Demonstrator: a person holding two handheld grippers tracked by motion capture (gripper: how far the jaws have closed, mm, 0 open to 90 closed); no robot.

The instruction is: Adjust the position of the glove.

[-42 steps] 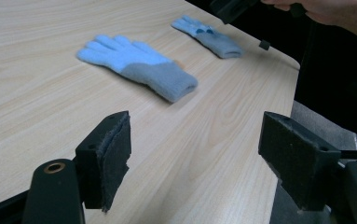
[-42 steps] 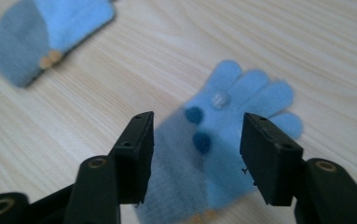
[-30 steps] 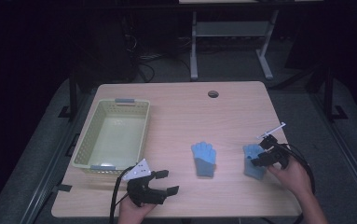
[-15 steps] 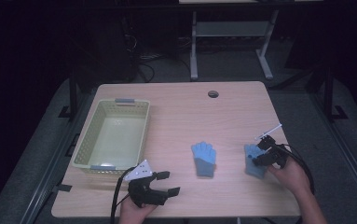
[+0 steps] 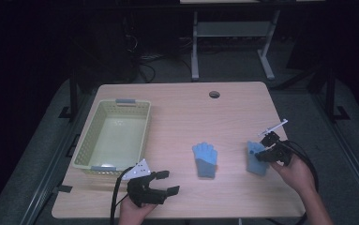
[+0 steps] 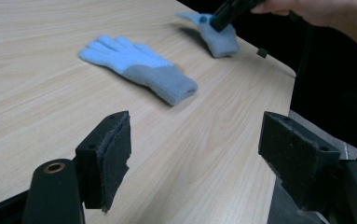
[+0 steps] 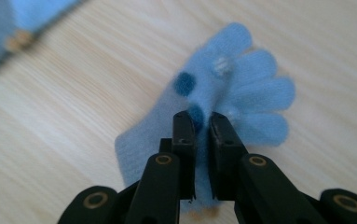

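Note:
Two light blue knit gloves lie on the wooden table (image 5: 182, 108). One glove (image 5: 205, 160) lies flat at the middle, also seen in the left gripper view (image 6: 139, 65). The other glove (image 5: 256, 161) (image 7: 246, 88), with dark dots on it, is at the right. My right gripper (image 5: 263, 155) (image 7: 201, 122) is shut on a fold of its fabric near the palm. My left gripper (image 5: 166, 182) (image 6: 195, 140) hovers open near the table's front edge with nothing between its pads. From there the pinched glove (image 6: 220, 39) looks bunched and slightly raised.
A pale green plastic basket (image 5: 87, 138) stands on the left of the table and looks hollow inside. A round cable hole (image 5: 214, 94) sits near the far edge. A metal stand (image 5: 228, 33) is on the floor beyond the table. Dark floor surrounds the table.

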